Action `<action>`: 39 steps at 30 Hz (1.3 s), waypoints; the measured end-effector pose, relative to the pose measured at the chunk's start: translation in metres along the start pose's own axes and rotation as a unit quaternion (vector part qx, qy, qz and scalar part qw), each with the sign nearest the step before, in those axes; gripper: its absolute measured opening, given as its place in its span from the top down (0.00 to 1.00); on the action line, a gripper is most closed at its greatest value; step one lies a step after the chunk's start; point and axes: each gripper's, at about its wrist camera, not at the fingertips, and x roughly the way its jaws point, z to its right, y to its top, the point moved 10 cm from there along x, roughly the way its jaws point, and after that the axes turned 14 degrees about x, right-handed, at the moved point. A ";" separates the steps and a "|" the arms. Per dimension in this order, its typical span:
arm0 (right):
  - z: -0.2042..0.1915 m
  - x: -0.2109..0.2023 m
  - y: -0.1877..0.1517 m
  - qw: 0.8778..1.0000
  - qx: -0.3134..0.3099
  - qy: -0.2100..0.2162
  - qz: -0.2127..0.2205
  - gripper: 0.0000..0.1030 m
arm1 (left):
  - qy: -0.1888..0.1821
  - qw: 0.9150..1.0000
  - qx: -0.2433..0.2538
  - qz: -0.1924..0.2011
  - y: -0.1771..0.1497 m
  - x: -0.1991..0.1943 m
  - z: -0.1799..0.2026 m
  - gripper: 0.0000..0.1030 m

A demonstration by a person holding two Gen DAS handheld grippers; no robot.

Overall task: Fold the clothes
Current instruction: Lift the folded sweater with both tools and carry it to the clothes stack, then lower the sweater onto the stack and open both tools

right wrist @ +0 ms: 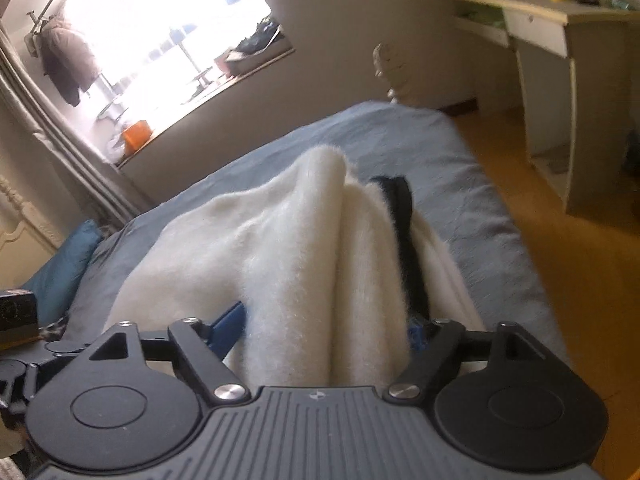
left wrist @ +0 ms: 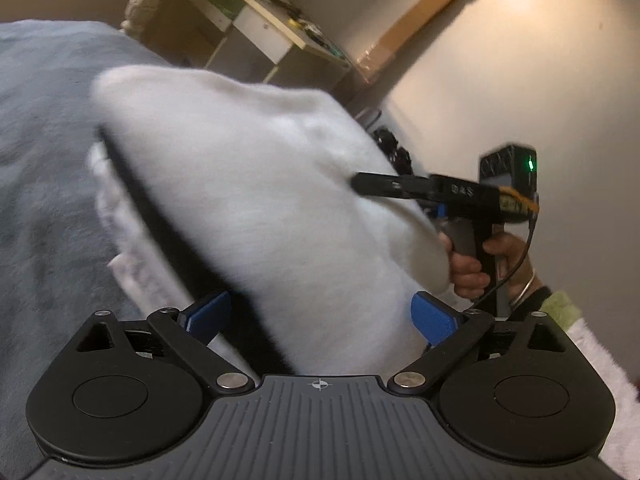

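Note:
A white fluffy garment (left wrist: 256, 184) with a black trim band (left wrist: 168, 224) is held up above the grey-blue bed (left wrist: 44, 152). My left gripper (left wrist: 320, 316) is shut on its near edge, the cloth bunched between the blue pads (left wrist: 434, 316). My right gripper (left wrist: 360, 182) shows at the right of the left wrist view, shut on the garment's far side, held by a hand (left wrist: 468, 268). In the right wrist view the garment (right wrist: 280, 240) rises in folds from my right gripper (right wrist: 324, 332), with the black trim (right wrist: 404, 232) on its right. More white cloth lies on the bed beneath.
A cream desk with shelves (right wrist: 552, 40) stands past the bed's foot above a wooden floor (right wrist: 560, 248). A long cardboard box (left wrist: 416, 28) leans on the wall. A bright window with a sill (right wrist: 168, 40), a curtain and a blue pillow (right wrist: 60, 264) are at the left.

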 end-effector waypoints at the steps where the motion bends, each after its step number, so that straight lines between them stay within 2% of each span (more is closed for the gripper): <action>1: 0.002 -0.005 0.002 1.000 0.003 -0.003 0.014 0.20 | 0.000 1.000 -0.008 0.004 -0.001 -0.008 -0.006 0.05; 3: 0.008 -0.018 0.007 0.998 0.020 -0.003 0.052 0.20 | 0.006 1.000 -0.021 0.019 0.001 -0.023 -0.025 0.05; 5: 0.019 -0.041 0.013 0.992 0.056 0.005 0.109 0.19 | 0.025 0.998 -0.035 0.035 0.009 -0.037 -0.047 0.05; 8: 0.034 -0.083 0.010 0.970 0.130 0.039 0.203 0.17 | 0.053 0.995 -0.054 0.063 0.022 -0.055 -0.074 0.05; 11: 0.040 -0.117 -0.022 0.944 0.190 0.079 0.258 0.17 | 0.071 0.992 -0.057 0.084 0.035 -0.063 -0.087 0.05; 13: 0.036 -0.130 -0.056 0.937 0.202 0.082 0.272 0.18 | 0.077 0.993 -0.046 0.083 0.037 -0.061 -0.085 0.05; 14: 0.032 -0.132 -0.072 0.936 0.203 0.082 0.275 0.18 | 0.080 0.993 -0.040 0.082 0.038 -0.060 -0.084 0.05; 17: 0.007 -0.129 -0.124 0.941 0.200 0.066 0.265 0.29 | 0.093 0.993 -0.017 0.072 0.037 -0.058 -0.080 0.05; 18: -0.002 -0.125 -0.140 0.944 0.195 0.051 0.259 0.34 | 0.098 0.993 -0.006 0.063 0.032 -0.059 -0.078 0.05; 22: -0.050 -0.102 -0.184 0.958 0.160 0.014 0.238 0.40 | 0.118 0.992 0.044 0.030 0.009 -0.081 -0.068 0.05; 23: -0.062 -0.095 -0.191 0.961 0.143 -0.003 0.237 0.40 | 0.123 0.990 0.059 0.022 0.002 -0.088 -0.066 0.05; 25: -0.087 -0.079 -0.202 0.965 0.066 -0.084 0.240 0.40 | 0.141 0.986 0.090 0.004 -0.017 -0.108 -0.064 0.05; 27: -0.114 -0.064 -0.213 0.958 -0.022 -0.159 0.239 0.40 | 0.154 0.981 0.115 -0.016 -0.038 -0.129 -0.061 0.05; 28: -0.126 -0.056 -0.220 0.952 -0.050 -0.183 0.238 0.40 | 0.159 0.979 0.123 -0.025 -0.050 -0.139 -0.060 0.05; 31: -0.155 -0.037 -0.241 0.942 -0.076 -0.223 0.238 0.40 | 0.171 0.974 0.138 -0.048 -0.093 -0.168 -0.057 0.05; 33: -0.173 -0.028 -0.257 0.938 -0.060 -0.237 0.245 0.40 | 0.180 0.971 0.147 -0.057 -0.121 -0.185 -0.053 0.05; 37: -0.213 -0.013 -0.298 0.951 0.027 -0.201 0.233 0.40 | 0.182 0.969 0.156 -0.056 -0.166 -0.209 -0.040 0.04; 39: -0.233 -0.011 -0.316 0.949 0.037 -0.207 0.235 0.39 | 0.178 0.969 0.159 -0.058 -0.183 -0.219 -0.033 0.04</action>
